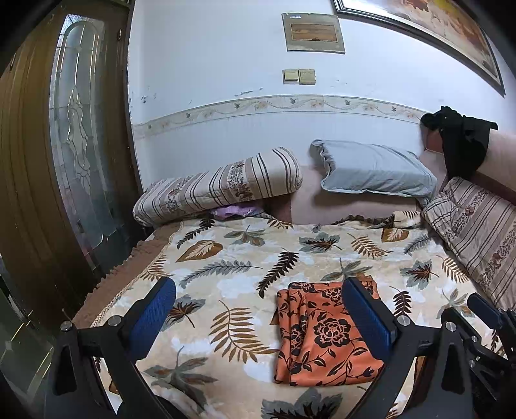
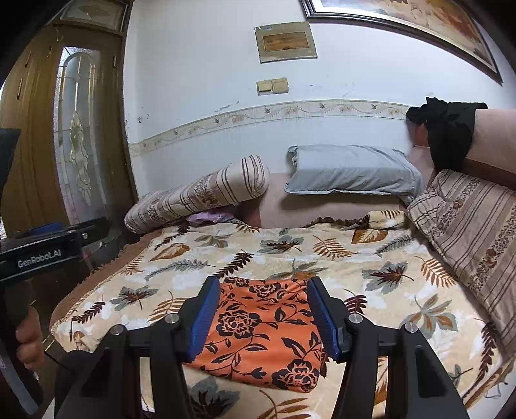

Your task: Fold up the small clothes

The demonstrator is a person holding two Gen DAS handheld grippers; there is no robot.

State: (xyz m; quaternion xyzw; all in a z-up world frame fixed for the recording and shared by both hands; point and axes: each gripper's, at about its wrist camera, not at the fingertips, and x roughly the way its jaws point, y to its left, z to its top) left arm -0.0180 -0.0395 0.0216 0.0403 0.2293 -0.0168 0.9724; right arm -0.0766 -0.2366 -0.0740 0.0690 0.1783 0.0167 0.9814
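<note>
- Left wrist view: the left hand-held gripper (image 1: 258, 319) hangs with its blue pads spread wide and nothing between them. A folded orange floral cloth (image 1: 322, 338) lies flat on the leaf-print blanket (image 1: 225, 258), beside the right pad.
- Right wrist view: the right hand-held gripper (image 2: 262, 317) is spread wide and empty above the orange floral cloth (image 2: 261, 328), which lies between its pads on the bed, well short of the grey pillow (image 2: 351, 170).

The purple cloth (image 1: 237, 211) lies mostly hidden under the striped bolster (image 1: 219, 185); the framed picture (image 2: 403, 22) is cut off by the top edge.
</note>
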